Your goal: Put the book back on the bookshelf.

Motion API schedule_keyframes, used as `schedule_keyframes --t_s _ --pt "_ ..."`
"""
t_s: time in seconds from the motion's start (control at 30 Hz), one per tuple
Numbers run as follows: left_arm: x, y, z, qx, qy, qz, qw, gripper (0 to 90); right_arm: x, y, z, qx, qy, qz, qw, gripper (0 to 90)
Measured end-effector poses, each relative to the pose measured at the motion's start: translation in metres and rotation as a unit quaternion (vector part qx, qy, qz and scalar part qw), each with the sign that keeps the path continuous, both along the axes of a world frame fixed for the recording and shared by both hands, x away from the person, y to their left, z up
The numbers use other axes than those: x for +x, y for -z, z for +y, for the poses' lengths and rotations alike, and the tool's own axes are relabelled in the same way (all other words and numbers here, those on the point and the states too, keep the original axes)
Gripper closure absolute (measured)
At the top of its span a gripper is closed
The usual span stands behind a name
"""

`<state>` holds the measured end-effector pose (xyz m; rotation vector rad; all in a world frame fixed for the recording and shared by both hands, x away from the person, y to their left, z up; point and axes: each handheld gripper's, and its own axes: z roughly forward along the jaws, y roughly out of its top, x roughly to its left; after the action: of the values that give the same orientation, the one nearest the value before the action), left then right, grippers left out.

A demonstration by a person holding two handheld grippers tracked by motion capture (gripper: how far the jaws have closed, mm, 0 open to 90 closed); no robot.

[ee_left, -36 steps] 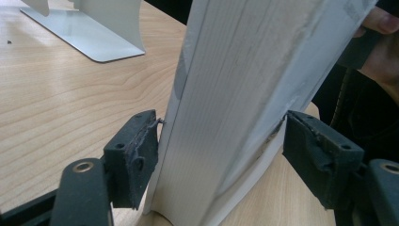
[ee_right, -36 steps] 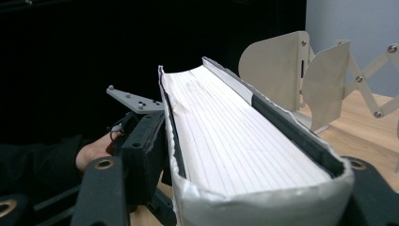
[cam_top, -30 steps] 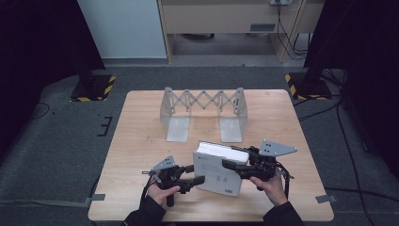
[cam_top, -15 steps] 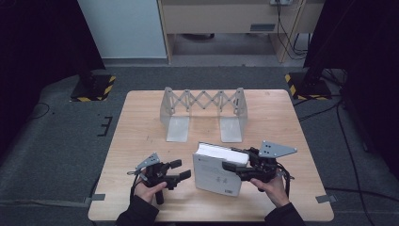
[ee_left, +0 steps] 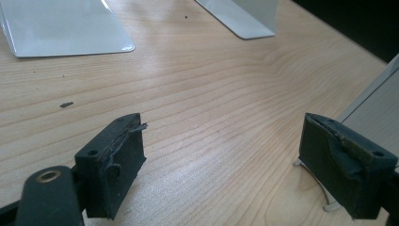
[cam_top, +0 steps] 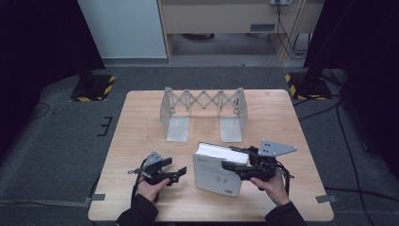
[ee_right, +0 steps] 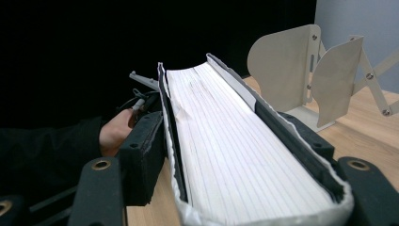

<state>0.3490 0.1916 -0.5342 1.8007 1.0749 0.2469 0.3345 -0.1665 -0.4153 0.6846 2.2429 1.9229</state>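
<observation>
Right gripper (cam_top: 235, 165): fingers pinching the book (cam_top: 217, 168) across its covers, page edge up, at the near middle of the bench.
Left gripper (cam_top: 175, 173): fingers spread wide, nothing between them, just left of the book.
Bench (cam_top: 141, 127): pale wood grain, a few dark specks.
Expanding metal rack (cam_top: 203, 110): upright behind the book.
Room: grey carpet (cam_top: 56, 141), dark drapes either side.

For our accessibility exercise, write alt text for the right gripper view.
A thick book, page edges facing the camera, is clamped between the right gripper's two black jaws. Behind it stands a metal folding bookend rack on the wooden table; a hand shows at left.
</observation>
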Motion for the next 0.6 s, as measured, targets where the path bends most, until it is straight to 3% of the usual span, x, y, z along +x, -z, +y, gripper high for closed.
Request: schedule_keyframes --t_s 0.23,0.43,0.57,0.6 --pt "-0.004 0.0 -0.019 0.065 0.002 0.001 0.9979 12.9 -0.001 -0.001 0.001 -0.005 0.0 -0.001 1.0 38.0" --pt "-0.005 0.001 -0.032 0.115 0.005 0.023 0.9931 12.9 -0.002 -0.003 0.002 -0.025 0.001 -0.006 0.9997 36.9" --pt "-0.008 0.001 -0.04 0.156 0.011 0.011 0.9877 10.2 -0.001 -0.005 0.004 -0.033 0.001 -0.01 0.9994 35.9" --pt "-0.01 0.002 -0.044 0.174 0.014 0.007 0.9847 9.3 -0.001 -0.005 0.005 -0.035 0.001 -0.01 0.9993 35.8"
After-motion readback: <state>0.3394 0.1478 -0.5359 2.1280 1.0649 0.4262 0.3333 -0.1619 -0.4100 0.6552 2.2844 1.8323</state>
